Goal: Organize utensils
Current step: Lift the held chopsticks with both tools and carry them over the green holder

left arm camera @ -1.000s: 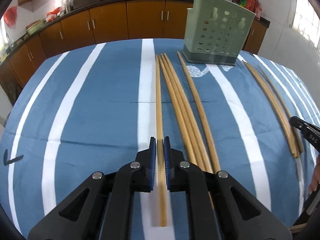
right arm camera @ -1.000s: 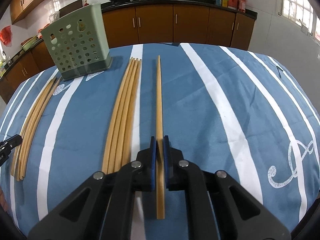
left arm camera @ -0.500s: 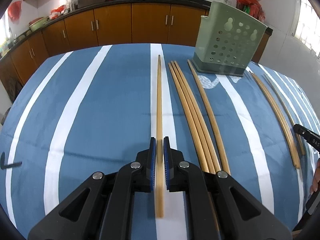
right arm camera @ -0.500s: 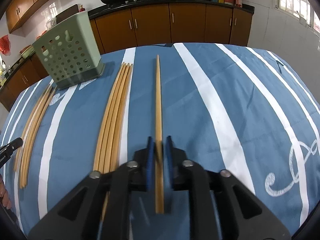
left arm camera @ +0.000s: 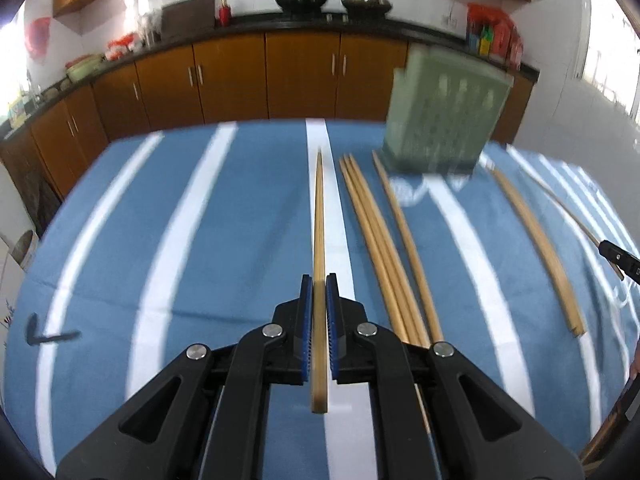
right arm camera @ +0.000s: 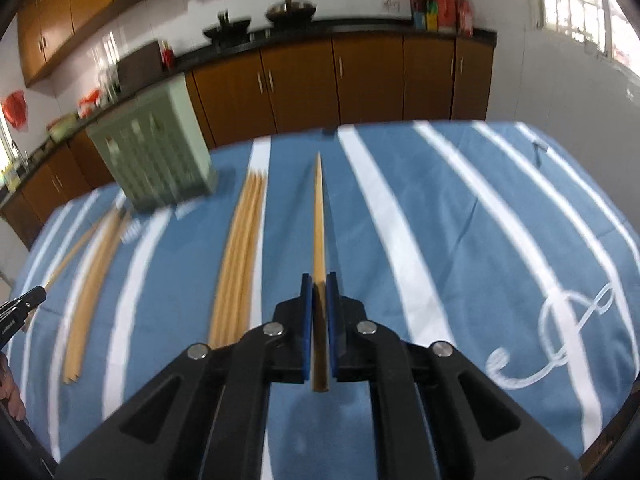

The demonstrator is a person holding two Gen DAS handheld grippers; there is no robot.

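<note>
Left gripper (left arm camera: 319, 292) pinches one chopstick (left arm camera: 319, 216); right gripper (right arm camera: 319, 292) pinches another chopstick (right arm camera: 319, 220). Both sticks point toward the cupboards above the striped tablecloth (left arm camera: 240, 220). Loose chopsticks (left arm camera: 376, 240) lie near the green holder (left arm camera: 440, 120).

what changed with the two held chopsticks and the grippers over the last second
Both grippers rose, each lifting its chopstick clear of the cloth: the left gripper stays shut on the left chopstick. The right gripper briefly loosened, then its jaws closed again on the right chopstick. Unchanged: the loose chopsticks on the striped tablecloth and the green utensil holder.
</note>
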